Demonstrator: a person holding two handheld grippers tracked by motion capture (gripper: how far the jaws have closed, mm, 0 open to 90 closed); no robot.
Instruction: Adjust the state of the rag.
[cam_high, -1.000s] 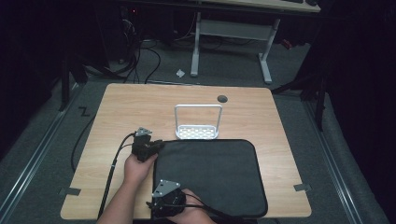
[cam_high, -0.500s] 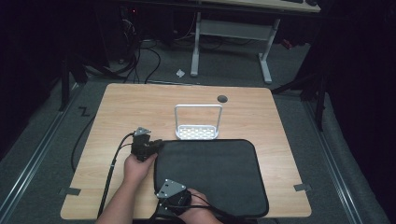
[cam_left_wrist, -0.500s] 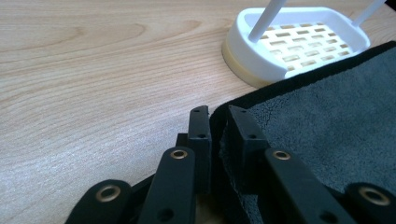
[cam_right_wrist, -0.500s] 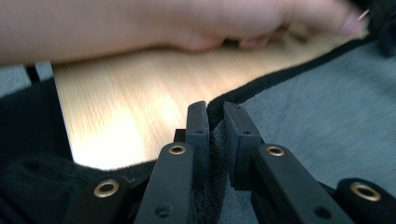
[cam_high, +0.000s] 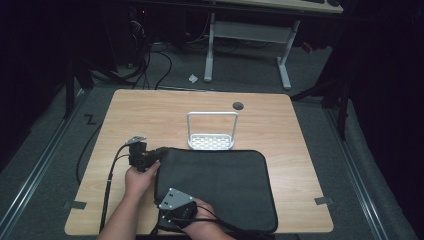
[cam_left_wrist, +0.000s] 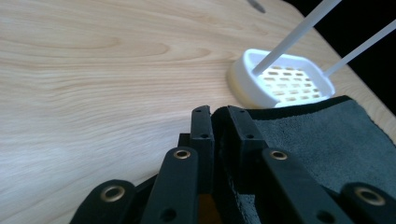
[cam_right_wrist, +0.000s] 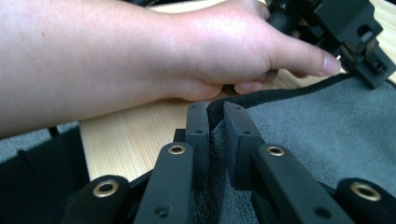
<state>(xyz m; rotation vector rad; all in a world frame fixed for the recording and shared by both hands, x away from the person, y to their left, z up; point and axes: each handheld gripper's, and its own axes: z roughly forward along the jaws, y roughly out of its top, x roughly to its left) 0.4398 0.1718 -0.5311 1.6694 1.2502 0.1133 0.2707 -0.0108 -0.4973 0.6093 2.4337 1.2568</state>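
Mat (cam_high: 220, 185) dark grey, suede-like, left edge pinched by left gripper (cam_left_wrist: 219, 116) and right gripper (cam_right_wrist: 215, 112).

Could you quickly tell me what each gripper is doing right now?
Left gripper: closed on the dark mat's far-left corner.
Right gripper: closed on the mat's left edge, nearer the person.

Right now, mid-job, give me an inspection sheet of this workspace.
Surface: wooden table, bare wood around the mat.
Job's things: dark grey mat lies on the table, its left edge pinched at two places.
Clutter: white rack behind the mat; dark round spot near the far edge.
Grippers: left gripper shut on the mat's far-left corner; right gripper shut on its near-left edge.
Cables: black cable trails from the left gripper.
Surroundings: dark room, desk frame, floor cables.
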